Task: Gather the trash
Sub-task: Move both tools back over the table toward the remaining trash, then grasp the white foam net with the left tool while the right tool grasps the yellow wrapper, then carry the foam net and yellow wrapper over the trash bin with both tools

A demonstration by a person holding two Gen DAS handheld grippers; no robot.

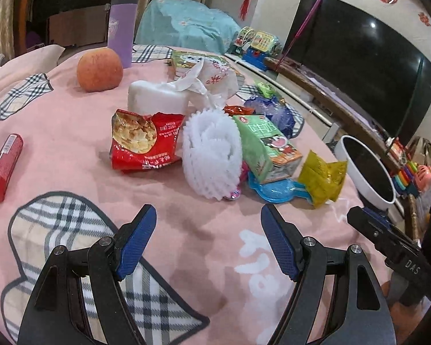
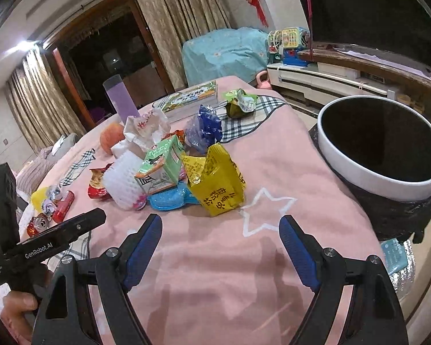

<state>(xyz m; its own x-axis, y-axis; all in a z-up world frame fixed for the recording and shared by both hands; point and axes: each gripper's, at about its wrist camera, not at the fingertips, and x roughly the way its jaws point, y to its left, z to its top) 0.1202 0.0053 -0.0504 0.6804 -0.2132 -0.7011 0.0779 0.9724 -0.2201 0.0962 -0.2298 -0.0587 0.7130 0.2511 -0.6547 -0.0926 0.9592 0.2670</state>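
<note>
A heap of trash lies on the pink cloth: a red snack bag (image 1: 142, 141), a white foam net (image 1: 212, 155) (image 2: 120, 184), a green drink carton (image 1: 268, 149) (image 2: 161, 164), a yellow wrapper (image 1: 323, 178) (image 2: 215, 181) and a blue plastic piece (image 2: 169, 201). A white-rimmed bin (image 2: 382, 155) (image 1: 367, 172) with a black liner stands at the right table edge. My left gripper (image 1: 208, 215) is open with nothing between its fingers, short of the foam net. My right gripper (image 2: 219, 225) is open and empty, just before the yellow wrapper.
An orange fruit (image 1: 99, 70), a purple flask (image 1: 120, 28), a red tube (image 1: 4, 166), a white block (image 1: 158, 97) under a crumpled plastic bag, a blue wrapper (image 2: 204, 129), a green wrapper (image 2: 241, 103) and a book (image 2: 189, 97) also lie on the table. A television (image 1: 365, 66) stands behind.
</note>
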